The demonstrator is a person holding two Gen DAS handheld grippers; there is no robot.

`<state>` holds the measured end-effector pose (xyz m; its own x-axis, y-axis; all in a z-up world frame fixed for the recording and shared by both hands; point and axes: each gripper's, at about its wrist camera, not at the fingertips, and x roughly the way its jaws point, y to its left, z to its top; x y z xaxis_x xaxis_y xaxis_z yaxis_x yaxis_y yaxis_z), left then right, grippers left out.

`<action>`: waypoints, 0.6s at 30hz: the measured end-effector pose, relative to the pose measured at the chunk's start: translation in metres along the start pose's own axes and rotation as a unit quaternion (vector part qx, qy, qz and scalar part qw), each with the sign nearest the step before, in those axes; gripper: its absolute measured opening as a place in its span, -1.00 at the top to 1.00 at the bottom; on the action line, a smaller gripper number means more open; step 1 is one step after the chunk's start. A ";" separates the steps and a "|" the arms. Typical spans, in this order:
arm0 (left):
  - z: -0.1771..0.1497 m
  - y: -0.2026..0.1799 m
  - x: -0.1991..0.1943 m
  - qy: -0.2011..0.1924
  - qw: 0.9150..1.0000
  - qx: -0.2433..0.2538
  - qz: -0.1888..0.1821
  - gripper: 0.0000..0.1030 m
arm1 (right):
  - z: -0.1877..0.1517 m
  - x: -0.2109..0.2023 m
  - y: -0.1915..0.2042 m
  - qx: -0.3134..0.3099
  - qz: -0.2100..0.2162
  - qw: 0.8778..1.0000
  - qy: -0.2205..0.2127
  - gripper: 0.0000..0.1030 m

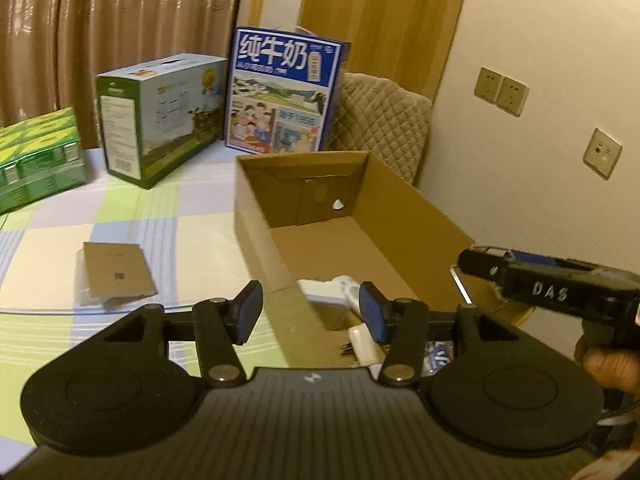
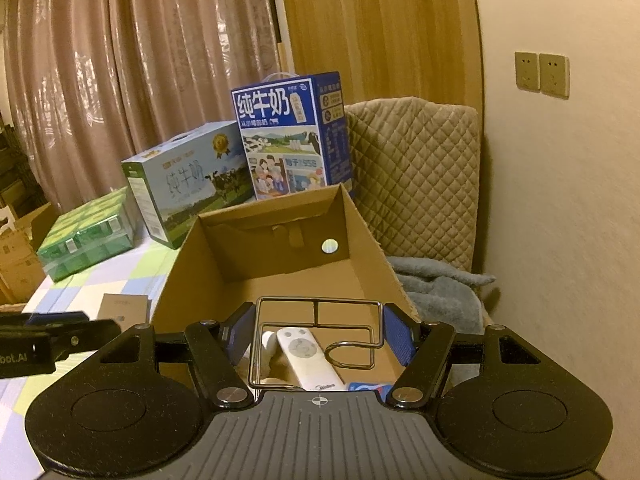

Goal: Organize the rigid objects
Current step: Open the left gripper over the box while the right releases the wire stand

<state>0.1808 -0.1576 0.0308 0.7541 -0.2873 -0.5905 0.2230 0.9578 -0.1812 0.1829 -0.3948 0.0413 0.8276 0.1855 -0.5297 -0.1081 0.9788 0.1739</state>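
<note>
Right gripper (image 2: 318, 334): jaws clenched on a bent wire rack (image 2: 316, 312), one blue pad against each side of the frame. The rack is held above the near end of the open cardboard box (image 2: 372, 248). Directly below the jaws, inside the box, lie a white remote control (image 2: 306, 356), a white item beside it and a blue packet (image 2: 370, 387) at the near right.

Left gripper (image 1: 312, 312): jaws released, holding nothing, straddling the box's near left wall. White items (image 1: 324, 290) show on the box floor between the pads. The right gripper (image 1: 552, 286) appears to the right of these jaws, over the box's right wall.

Left of the left jaws, a flat brown card packet (image 1: 116, 274) lies on the checked bench (image 1: 52, 248). Beyond the box stand a blue milk carton (image 1: 284, 92), a pale milk carton (image 1: 160, 120) and a green drinks pack (image 1: 38, 156).
</note>
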 end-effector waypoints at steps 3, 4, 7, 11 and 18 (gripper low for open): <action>-0.003 0.006 -0.002 0.003 1.000 -0.004 0.007 0.07 | 0.002 0.001 0.003 -0.001 0.002 1.000 -0.001 -0.26; -0.004 0.007 -0.003 0.003 1.000 -0.005 0.008 0.07 | 0.002 0.002 0.004 -0.001 0.003 1.000 -0.001 -0.26; -0.006 0.009 -0.006 0.002 1.000 -0.005 0.009 0.07 | 0.002 0.004 0.006 -0.003 0.005 1.000 0.001 -0.26; -0.007 0.009 -0.008 0.002 1.000 -0.006 0.008 0.07 | 0.002 0.007 0.008 -0.005 0.007 1.000 0.005 -0.26; -0.010 0.013 -0.010 0.003 1.000 -0.010 0.009 0.07 | 0.001 0.012 0.008 -0.001 0.008 1.000 0.008 -0.26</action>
<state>0.1699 -0.1422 0.0265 0.7546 -0.2698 -0.5981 0.1963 0.9626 -0.1865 0.1923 -0.3846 0.0373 0.8167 0.2024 -0.5405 -0.1217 0.9758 0.1814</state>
